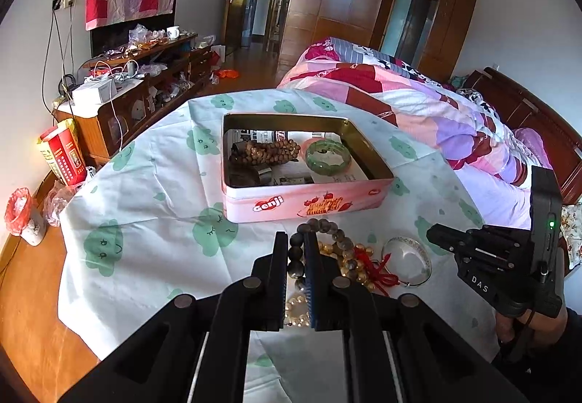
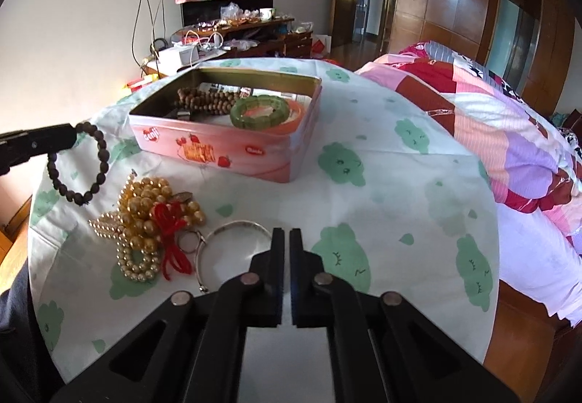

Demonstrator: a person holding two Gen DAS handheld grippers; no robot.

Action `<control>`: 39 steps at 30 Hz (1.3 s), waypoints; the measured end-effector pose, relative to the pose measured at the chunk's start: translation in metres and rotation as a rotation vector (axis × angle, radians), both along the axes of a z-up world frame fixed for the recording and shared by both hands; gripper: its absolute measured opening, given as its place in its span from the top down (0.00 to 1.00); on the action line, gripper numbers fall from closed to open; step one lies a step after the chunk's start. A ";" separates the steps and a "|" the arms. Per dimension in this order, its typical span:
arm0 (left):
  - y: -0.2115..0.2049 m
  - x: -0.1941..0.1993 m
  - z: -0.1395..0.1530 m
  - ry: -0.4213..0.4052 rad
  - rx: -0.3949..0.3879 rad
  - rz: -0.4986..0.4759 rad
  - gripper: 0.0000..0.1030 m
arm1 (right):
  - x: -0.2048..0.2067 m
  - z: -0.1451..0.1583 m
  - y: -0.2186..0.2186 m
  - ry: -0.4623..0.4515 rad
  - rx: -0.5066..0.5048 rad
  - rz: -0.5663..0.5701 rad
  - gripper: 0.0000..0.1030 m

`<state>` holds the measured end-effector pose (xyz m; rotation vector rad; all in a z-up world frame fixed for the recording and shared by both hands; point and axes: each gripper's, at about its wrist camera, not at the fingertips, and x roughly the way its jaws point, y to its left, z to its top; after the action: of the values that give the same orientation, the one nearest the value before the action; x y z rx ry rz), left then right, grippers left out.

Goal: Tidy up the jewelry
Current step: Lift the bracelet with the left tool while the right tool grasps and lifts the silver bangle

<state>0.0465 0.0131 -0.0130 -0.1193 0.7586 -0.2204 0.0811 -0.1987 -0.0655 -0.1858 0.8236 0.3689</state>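
**Lifting a dark bead bracelet beside the tin**

Pinching the dark bead bracelet [image 1: 320, 239], the left gripper [image 1: 295, 243] has its fingers pressed onto a bead at the loop's edge. From the right wrist view the same bracelet [image 2: 85, 166] hangs as an open ring from the left gripper's tips [image 2: 71, 137], raised above the cloth and to the left of the pink tin [image 2: 225, 151].

The right gripper [image 2: 286, 239] hovers low over the tablecloth [image 2: 363, 206], its fingers drawn nearly together with only a thin slit between them and nothing held. Its tips sit just beside the rim of the silver bangle [image 2: 232, 228], which lies flat on the cloth.

Left of the bangle lies a heap of gold pearl strands [image 2: 145, 217] tangled with a red knotted cord [image 2: 169, 228]; a small ring [image 2: 189, 243] touches the bangle's edge.

The open tin [image 1: 305, 199] stands further back on the cloth. Inside it rest a green bangle [image 1: 327, 155] towards the right and a coil of brown wooden beads [image 1: 269, 150] towards the left, on printed paper lining.

A bed with a patchwork quilt [image 1: 418, 101] runs along the right.
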 end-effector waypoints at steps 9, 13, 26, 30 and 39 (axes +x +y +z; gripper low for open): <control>0.002 0.001 -0.006 0.018 -0.001 0.006 0.93 | -0.005 -0.002 0.010 0.028 0.009 0.063 0.23; 0.003 0.003 -0.009 0.027 -0.003 0.008 0.93 | -0.008 -0.011 0.018 0.063 -0.022 0.112 0.23; 0.004 0.004 -0.011 0.034 -0.008 0.010 0.93 | -0.002 -0.022 0.017 0.123 -0.019 0.136 0.36; 0.005 0.004 -0.011 0.030 -0.009 0.009 0.93 | -0.005 -0.021 0.012 0.119 -0.005 0.127 0.36; 0.004 0.005 -0.013 0.038 -0.007 0.008 0.93 | -0.011 -0.012 0.001 0.098 0.007 0.126 0.36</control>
<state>0.0513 0.0172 -0.0255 -0.1331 0.7949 -0.2141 0.0703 -0.1979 -0.0778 -0.2152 0.9093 0.5029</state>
